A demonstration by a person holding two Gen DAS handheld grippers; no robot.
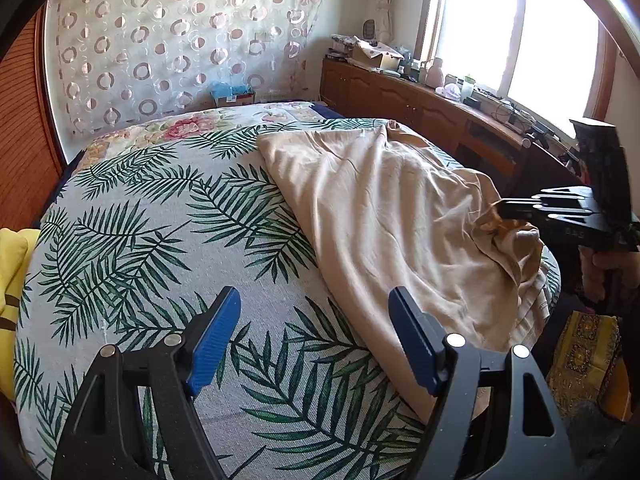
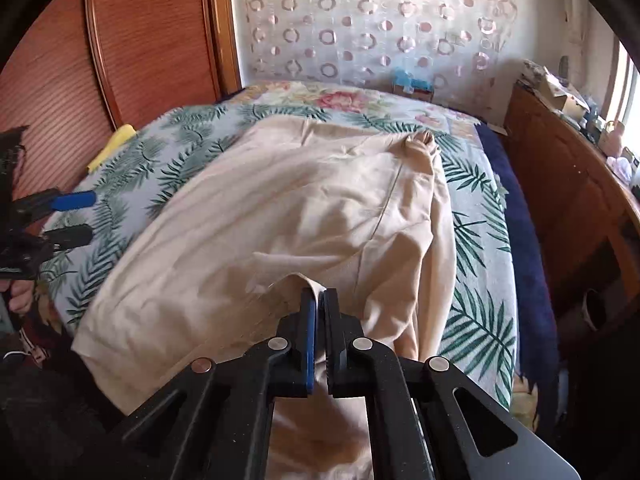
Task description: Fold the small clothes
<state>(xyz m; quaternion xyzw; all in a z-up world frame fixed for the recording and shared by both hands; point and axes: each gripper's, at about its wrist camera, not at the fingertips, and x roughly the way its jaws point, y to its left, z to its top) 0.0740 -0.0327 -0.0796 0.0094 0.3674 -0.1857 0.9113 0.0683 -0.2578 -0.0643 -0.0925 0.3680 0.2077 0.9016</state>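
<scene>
A beige garment lies spread and wrinkled on the right half of the bed; it fills the middle of the right wrist view. My left gripper is open and empty above the leaf-print bedspread, just left of the garment's near edge. It also shows at the left edge of the right wrist view. My right gripper is shut on a fold of the garment's near edge and holds it slightly lifted. In the left wrist view the right gripper pinches the cloth at the bed's right side.
A yellow cloth lies at the bed's left edge, also seen in the right wrist view. A wooden headboard and patterned curtain stand behind. A cluttered wooden cabinet runs along the window side. A patterned box sits beside the bed.
</scene>
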